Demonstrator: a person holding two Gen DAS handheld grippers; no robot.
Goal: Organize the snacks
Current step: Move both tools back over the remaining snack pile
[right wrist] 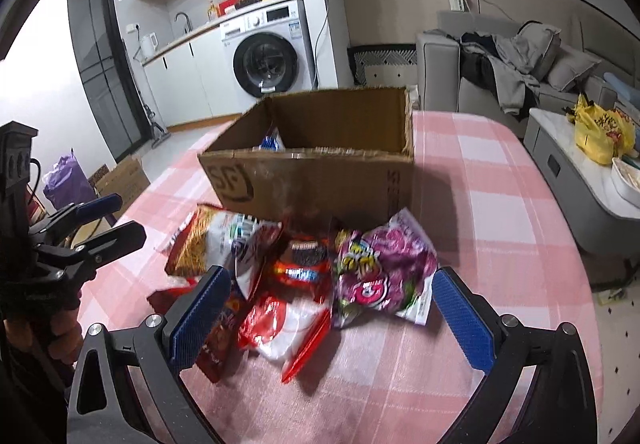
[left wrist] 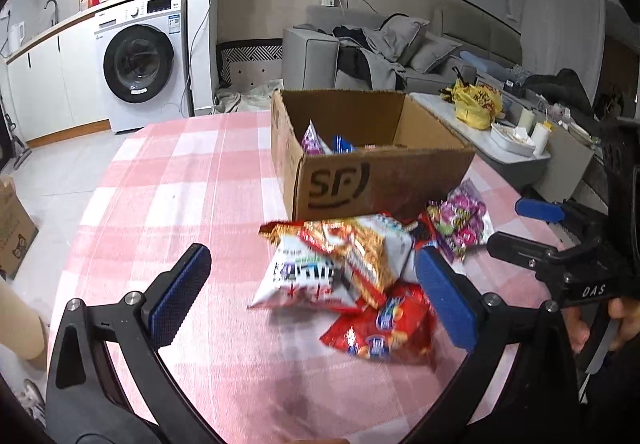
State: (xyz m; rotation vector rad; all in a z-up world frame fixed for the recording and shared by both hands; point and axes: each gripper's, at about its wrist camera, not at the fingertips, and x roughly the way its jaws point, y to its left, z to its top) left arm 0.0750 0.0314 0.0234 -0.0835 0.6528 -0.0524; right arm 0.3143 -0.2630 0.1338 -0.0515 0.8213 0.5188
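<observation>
Snack packets (right wrist: 304, 276) heaped before cardboard box (right wrist: 320, 180); left gripper (left wrist: 316, 296) spread wide, empty; right gripper (right wrist: 332, 308) likewise

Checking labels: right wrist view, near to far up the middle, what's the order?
Right gripper → red-and-white packet → dark-topped red packet → cardboard box → washing machine.

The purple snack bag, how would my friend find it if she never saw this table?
Look for the pink checked tablecloth with the open cardboard box on it. A heap of snack packets lies just in front of the box. The purple snack bag is at the right end of the heap, the only purple one out there beside red and orange packets.
</observation>
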